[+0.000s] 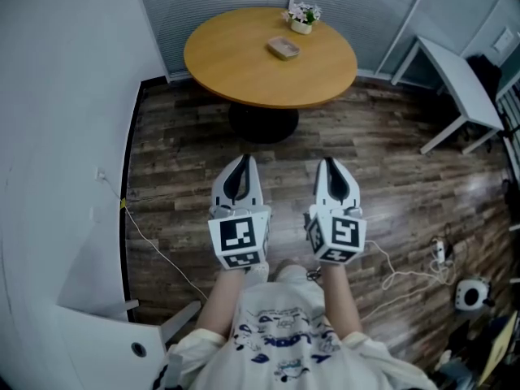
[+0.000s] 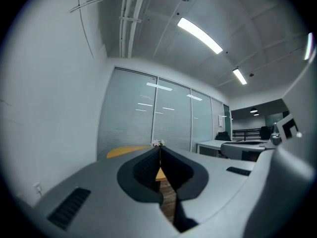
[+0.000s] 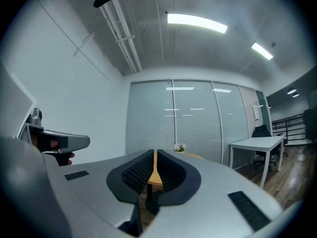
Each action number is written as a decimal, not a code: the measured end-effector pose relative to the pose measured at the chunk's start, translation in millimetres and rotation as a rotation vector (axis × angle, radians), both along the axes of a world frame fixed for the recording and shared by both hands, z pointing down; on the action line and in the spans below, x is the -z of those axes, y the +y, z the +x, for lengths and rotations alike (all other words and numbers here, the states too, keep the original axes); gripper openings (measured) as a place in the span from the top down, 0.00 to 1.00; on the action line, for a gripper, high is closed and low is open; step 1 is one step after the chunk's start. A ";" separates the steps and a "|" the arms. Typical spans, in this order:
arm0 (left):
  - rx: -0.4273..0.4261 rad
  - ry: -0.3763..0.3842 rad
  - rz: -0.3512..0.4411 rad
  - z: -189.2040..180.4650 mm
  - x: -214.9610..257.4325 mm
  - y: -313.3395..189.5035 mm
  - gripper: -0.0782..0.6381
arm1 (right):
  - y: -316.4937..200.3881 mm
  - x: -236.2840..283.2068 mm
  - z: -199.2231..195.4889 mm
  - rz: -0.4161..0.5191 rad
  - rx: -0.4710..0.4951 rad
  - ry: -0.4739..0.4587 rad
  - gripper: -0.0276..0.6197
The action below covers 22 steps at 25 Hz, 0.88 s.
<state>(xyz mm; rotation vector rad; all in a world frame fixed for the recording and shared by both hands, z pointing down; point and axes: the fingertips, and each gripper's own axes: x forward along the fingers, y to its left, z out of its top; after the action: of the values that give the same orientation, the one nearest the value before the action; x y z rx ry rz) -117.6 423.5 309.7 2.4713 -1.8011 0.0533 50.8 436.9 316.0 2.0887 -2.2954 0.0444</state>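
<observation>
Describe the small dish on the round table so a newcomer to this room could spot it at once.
Find the round wooden table. Near its far edge stands a pot of flowers; the dish lies just nearer. It is flat and tan, not upright and blooming.

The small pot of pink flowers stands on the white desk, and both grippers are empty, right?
No: the head view shows the small pot of pink flowers on the round wooden table. The left gripper and right gripper are empty.

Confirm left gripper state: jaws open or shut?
Shut. The left gripper shows its jaws touching at the tips, with nothing clamped between them.
</observation>
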 end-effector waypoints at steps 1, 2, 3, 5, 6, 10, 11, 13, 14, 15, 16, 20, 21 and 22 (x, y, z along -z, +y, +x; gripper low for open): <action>-0.003 -0.001 -0.004 -1.5 -1.8 -2.1 0.88 | -1.7 -1.0 -1.3 -0.002 -0.002 -0.002 0.92; -0.005 -0.002 -0.008 -2.8 -3.6 -4.4 0.88 | -3.4 -1.6 -2.5 -0.004 -0.003 -0.003 0.92; -0.006 -0.001 -0.013 -3.8 -5.5 -6.5 0.88 | -4.8 -2.5 -2.8 -0.006 -0.005 -0.003 0.92; -0.004 0.004 -0.021 -5.3 -9.4 -10.2 0.88 | -7.1 -5.3 -1.8 -0.011 -0.009 -0.002 0.92; -0.002 0.007 -0.024 -5.7 -11.2 -12.5 0.88 | -8.9 -6.7 -1.0 -0.014 -0.011 -0.001 0.92; 0.000 0.011 -0.039 -3.9 -16.9 -26.4 0.88 | -23.3 -15.1 3.8 -0.036 -0.017 -0.003 0.92; 0.000 0.011 -0.042 -3.0 -18.3 -31.0 0.88 | -28.4 -17.5 5.2 -0.043 -0.017 -0.006 0.92; 0.004 0.008 -0.047 -1.5 -20.9 -41.5 0.88 | -40.2 -19.3 5.5 -0.048 -0.011 -0.011 0.92; 0.008 0.006 -0.049 -0.9 -22.0 -47.6 0.88 | -46.9 -19.9 5.5 -0.049 -0.006 -0.011 0.92; 0.011 0.004 -0.050 -0.2 -22.9 -54.3 0.88 | -54.3 -20.8 5.9 -0.051 -0.001 -0.010 0.92; 0.015 0.003 -0.052 0.7 -23.6 -61.9 0.88 | -62.6 -21.5 6.8 -0.053 0.002 -0.010 0.92; 0.027 0.001 -0.050 7.2 -23.7 -96.1 0.88 | -102.0 -21.4 15.5 -0.048 0.005 -0.007 0.92; 0.030 -0.001 -0.047 10.0 -23.1 -105.1 0.88 | -112.2 -20.8 19.0 -0.044 0.006 -0.006 0.92; 0.034 -0.003 -0.044 13.0 -22.6 -114.5 0.88 | -123.0 -19.7 22.6 -0.039 0.007 -0.007 0.92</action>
<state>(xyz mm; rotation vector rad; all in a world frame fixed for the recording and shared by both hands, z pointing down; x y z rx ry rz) -104.7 309.0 332.3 2.4115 -1.8223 0.0942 73.4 313.8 335.7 2.0652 -2.2859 0.0958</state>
